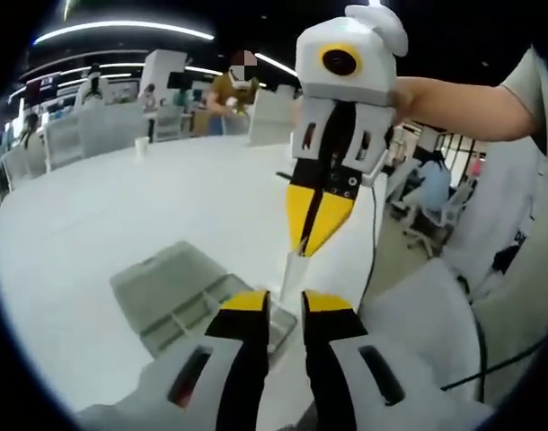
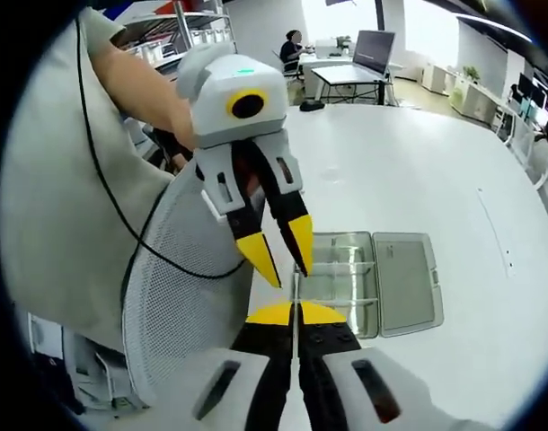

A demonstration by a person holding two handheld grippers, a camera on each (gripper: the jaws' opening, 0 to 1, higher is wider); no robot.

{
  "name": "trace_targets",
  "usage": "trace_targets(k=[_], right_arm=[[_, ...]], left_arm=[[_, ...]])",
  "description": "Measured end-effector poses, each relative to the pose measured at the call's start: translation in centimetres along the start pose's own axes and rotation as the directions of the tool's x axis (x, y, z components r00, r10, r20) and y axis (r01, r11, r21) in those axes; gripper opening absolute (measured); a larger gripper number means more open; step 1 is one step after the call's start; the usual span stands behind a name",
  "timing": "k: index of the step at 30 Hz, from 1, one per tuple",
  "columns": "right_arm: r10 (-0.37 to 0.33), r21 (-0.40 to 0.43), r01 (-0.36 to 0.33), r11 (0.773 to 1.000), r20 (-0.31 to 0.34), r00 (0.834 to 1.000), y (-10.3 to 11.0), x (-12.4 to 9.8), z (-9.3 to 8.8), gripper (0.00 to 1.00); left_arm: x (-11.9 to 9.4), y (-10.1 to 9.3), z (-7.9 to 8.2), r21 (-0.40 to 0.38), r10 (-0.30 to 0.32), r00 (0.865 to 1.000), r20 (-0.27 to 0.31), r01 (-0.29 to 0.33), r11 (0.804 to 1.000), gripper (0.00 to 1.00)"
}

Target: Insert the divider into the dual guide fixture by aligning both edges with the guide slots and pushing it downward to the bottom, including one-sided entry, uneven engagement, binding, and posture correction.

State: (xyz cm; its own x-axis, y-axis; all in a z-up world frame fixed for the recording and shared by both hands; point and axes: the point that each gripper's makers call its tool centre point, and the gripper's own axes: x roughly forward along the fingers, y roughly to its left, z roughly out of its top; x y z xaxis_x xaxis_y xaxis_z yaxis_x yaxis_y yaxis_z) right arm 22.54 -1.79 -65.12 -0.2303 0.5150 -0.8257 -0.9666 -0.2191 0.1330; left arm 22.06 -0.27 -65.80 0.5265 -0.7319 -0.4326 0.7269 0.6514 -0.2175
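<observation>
Hanging at the left of centre in the right gripper view, the left gripper (image 2: pixel 286 260) has its jaws apart and empty. Just right, the right gripper (image 2: pixel 295 312) is clamped on the thin divider (image 2: pixel 295 287), whose long axis runs up the frame. Further right lies the clear fixture (image 2: pixel 368 278) on the white table (image 2: pixel 418 171), near both grippers.

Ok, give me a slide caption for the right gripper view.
Right hand-held gripper pinches a thin divider above the clear compartment box; left hand-held gripper open alongside.

Both views look down from close above the table's (image 1: pixel 103 215) near edge, facing each other; both share the open box (image 2: pixel 373 278).
</observation>
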Motion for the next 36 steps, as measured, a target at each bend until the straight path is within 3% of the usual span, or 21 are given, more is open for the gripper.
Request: trace_targets(k=[18, 22, 26, 36], right_arm=[[-0.037, -0.001, 0.037, 0.999, -0.045, 0.998, -1.3, 0.5, -0.5, 0.0], [-0.043, 0.0, 0.043, 0.999, -0.054, 0.998, -1.6, 0.7, -0.7, 0.0], [-0.049, -0.003, 0.049, 0.999, -0.062, 0.997, -1.7, 0.9, -0.8, 0.0], [-0.072, 0.001, 0.072, 0.997, -0.08, 0.994, -2.2, 1.5, -1.2, 0.0]], left_arm=[[-1.1, 0.0, 0.4, 0.064, 0.053, 0.999, 0.01, -0.053, 0.997, 0.34], [-1.2, 0.2, 0.0, 0.049, 0.072, 0.997, -0.006, -0.072, 0.996, 0.42], [-1.5, 0.2, -0.2, 0.055, 0.084, 0.996, -0.006, -0.084, 0.995, 0.43], [-1.6, 0.5, -1.4, 0.016, 0.113, 0.993, -0.028, -0.112, 0.994, 0.56]])
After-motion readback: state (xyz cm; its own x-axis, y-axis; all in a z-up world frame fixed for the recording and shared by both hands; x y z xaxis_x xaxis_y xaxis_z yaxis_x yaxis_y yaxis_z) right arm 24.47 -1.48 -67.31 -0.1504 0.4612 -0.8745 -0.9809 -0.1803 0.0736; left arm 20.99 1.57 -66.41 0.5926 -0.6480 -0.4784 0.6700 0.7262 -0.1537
